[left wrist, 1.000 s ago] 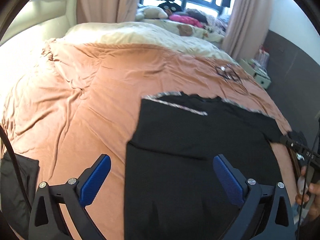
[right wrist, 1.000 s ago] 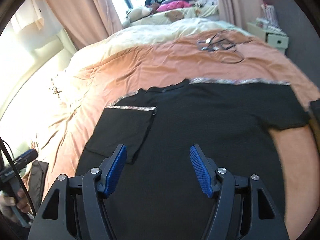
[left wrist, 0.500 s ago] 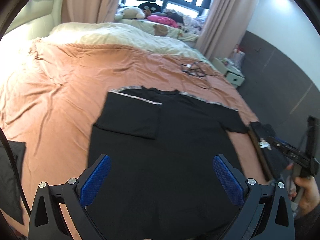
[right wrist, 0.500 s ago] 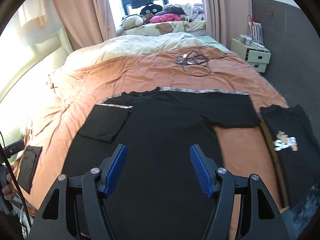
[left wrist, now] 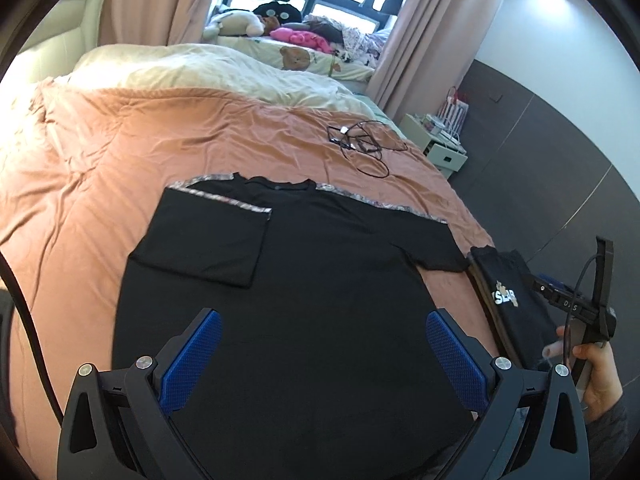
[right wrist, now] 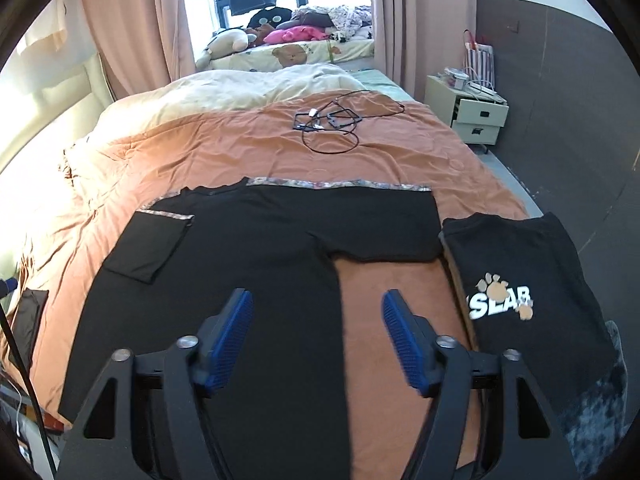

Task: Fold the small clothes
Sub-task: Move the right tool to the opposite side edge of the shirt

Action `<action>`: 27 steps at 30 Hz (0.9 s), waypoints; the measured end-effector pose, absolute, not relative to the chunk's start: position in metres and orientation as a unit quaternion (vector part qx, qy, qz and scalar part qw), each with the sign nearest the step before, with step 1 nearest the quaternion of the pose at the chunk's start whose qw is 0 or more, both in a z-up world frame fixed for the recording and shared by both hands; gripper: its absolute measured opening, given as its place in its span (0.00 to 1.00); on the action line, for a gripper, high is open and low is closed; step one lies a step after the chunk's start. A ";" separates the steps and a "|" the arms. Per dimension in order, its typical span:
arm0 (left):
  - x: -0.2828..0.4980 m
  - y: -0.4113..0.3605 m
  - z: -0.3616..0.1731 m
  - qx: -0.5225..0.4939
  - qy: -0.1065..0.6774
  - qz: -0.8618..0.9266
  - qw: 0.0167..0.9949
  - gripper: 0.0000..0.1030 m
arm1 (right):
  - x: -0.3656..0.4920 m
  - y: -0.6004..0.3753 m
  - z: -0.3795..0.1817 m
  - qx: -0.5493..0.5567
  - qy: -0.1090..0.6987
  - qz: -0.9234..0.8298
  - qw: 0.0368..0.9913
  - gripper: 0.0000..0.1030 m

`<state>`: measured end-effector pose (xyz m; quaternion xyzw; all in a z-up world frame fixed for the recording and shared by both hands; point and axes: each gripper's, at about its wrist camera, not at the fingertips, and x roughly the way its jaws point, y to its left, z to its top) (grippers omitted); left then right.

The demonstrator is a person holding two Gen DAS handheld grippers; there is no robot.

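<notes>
Both grippers have drawn back and risen from the black T-shirt (right wrist: 256, 264) since a second ago, so far more of the bed shows, and a second black T-shirt with a white and tan paw-print logo (right wrist: 516, 276) has come into sight just beside the first one's outstretched sleeve; the right gripper (right wrist: 318, 334) has just been widening its jaws, which now stand well apart with nothing between them, its ribbed blue pads (right wrist: 230, 338) hanging above the shirt's side edge and the bare cover; the left gripper (left wrist: 320, 356) hovers over the shirt's lower body, jaws spread wide and empty, its dimpled blue pads (left wrist: 190, 360) clear of the cloth; the black T-shirt lies flat and smooth on the crumpled rust-orange duvet cover (left wrist: 120, 148), neckline toward the window, a mottled grey patterned band running along its shoulders; one short sleeve is folded inward onto the chest as a neat rectangle, the other still reaches out toward the printed shirt; beyond the neckline a tangle of thin black cables (right wrist: 332, 124) lies on the cover, and past it a cream quilt (left wrist: 208, 68); a person's hand (left wrist: 596, 372) grips the right gripper's handle at the edge of the left view.
</notes>
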<state>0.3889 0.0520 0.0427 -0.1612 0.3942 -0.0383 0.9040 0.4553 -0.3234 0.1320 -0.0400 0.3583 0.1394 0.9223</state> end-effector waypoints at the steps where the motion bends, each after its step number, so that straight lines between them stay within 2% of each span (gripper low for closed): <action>1: 0.395 0.048 0.041 -0.158 0.395 -0.038 0.904 0.99 | 0.460 -0.326 0.131 -0.040 0.355 0.134 0.924 0.85; 10: 0.482 0.009 0.012 -0.160 0.419 -0.068 0.891 0.97 | 0.534 -0.338 0.113 -0.026 0.378 0.126 0.917 0.85; 15: 0.529 -0.014 -0.005 -0.143 0.429 -0.081 0.888 0.85 | 0.590 -0.339 0.098 -0.058 0.404 0.134 0.903 0.85; 17: 0.548 -0.021 -0.014 -0.142 0.435 -0.086 0.885 0.76 | 0.611 -0.340 0.096 -0.066 0.414 0.130 0.899 0.85; 18: 0.556 -0.023 -0.018 -0.142 0.437 -0.086 0.884 0.73 | 0.622 -0.341 0.093 -0.062 0.418 0.129 0.897 0.83; 19: 0.566 -0.025 -0.022 -0.141 0.437 -0.083 0.885 0.67 | 0.633 -0.343 0.092 -0.057 0.422 0.128 0.896 0.74; 21: 0.584 -0.029 -0.031 -0.139 0.437 -0.084 0.885 0.64 | 0.655 -0.346 0.085 -0.047 0.438 0.125 0.889 0.57; 22: 0.591 -0.031 -0.036 -0.139 0.439 -0.086 0.884 0.63 | 0.669 -0.349 0.081 -0.044 0.447 0.126 0.885 0.53; 26: 0.624 -0.041 -0.058 -0.135 0.453 -0.093 0.876 0.51 | 0.715 -0.350 0.067 -0.056 0.464 0.111 0.877 0.53; 27: 0.631 -0.044 -0.064 -0.134 0.456 -0.096 0.874 0.50 | 0.725 -0.349 0.063 -0.058 0.470 0.108 0.874 0.50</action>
